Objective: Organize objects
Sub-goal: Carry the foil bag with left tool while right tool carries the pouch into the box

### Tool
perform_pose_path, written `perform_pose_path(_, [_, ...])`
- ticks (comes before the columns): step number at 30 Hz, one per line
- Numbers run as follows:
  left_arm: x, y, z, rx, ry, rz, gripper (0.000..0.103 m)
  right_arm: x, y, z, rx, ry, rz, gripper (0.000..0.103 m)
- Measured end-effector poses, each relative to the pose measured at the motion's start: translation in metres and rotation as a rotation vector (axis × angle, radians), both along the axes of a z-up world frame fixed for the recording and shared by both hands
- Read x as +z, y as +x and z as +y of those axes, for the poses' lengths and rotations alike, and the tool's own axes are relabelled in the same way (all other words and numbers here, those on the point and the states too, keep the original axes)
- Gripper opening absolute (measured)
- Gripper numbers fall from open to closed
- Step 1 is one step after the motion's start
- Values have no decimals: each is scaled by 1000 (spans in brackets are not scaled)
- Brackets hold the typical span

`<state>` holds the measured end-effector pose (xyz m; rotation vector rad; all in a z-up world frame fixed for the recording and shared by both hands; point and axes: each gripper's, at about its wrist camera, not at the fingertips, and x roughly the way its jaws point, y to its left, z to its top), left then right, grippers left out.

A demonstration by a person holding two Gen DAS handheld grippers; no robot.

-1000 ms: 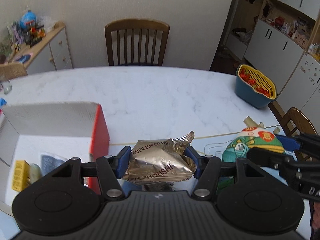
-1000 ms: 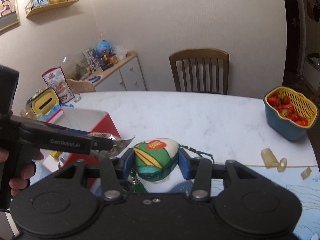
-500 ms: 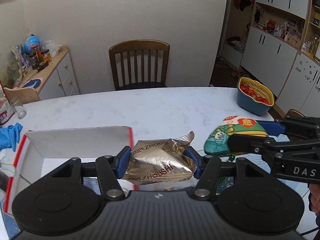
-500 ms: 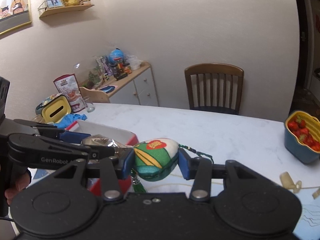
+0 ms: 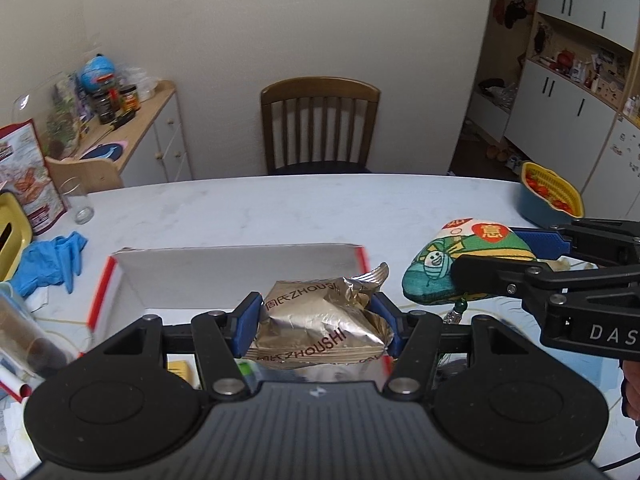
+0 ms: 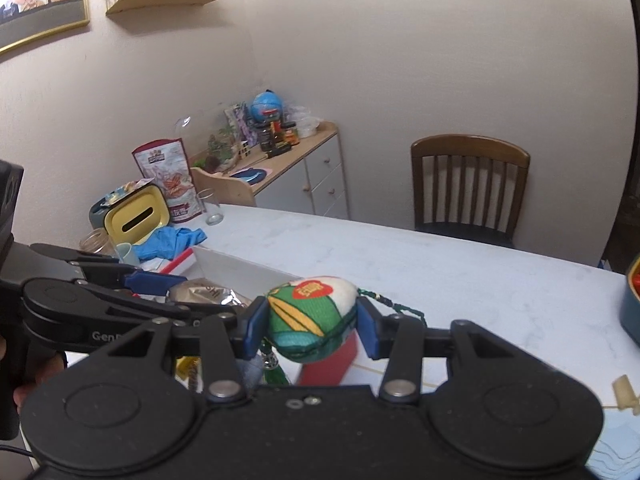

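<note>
A white marble table [image 5: 320, 208] carries an open red-edged box [image 5: 240, 268] near its left end. Above the box, the left gripper [image 5: 320, 320] is clamped on a gold foil packet [image 5: 320, 320]; just beside it the right gripper [image 6: 306, 320] squeezes a green embroidered pouch [image 6: 312, 316].

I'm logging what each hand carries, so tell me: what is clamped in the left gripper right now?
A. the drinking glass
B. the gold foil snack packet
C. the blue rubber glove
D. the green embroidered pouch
B: in the left wrist view the left gripper has its blue pads pressed on the gold foil snack packet, above the red-edged open box; the green embroidered pouch sits in the right gripper.
</note>
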<state>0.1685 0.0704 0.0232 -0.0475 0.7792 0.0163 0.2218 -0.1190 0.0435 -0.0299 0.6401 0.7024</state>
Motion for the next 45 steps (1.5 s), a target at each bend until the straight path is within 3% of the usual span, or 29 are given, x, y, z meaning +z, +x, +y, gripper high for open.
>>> perform_pose_path(14, [-24, 13, 90, 131, 28, 49, 59, -4, 12, 77, 56, -41, -17, 46])
perform_pose_path(19, [-37, 19, 105, 148, 34, 74, 59, -16, 16, 102, 86, -101, -27, 46])
perform_pose_path(31, [-77, 42, 119, 127, 51, 160, 59, -79, 17, 140, 127, -301, 23, 47])
perform_pose_path(45, [-101, 63, 110, 52, 103, 233, 59, -101, 7, 152, 167, -364, 64, 50])
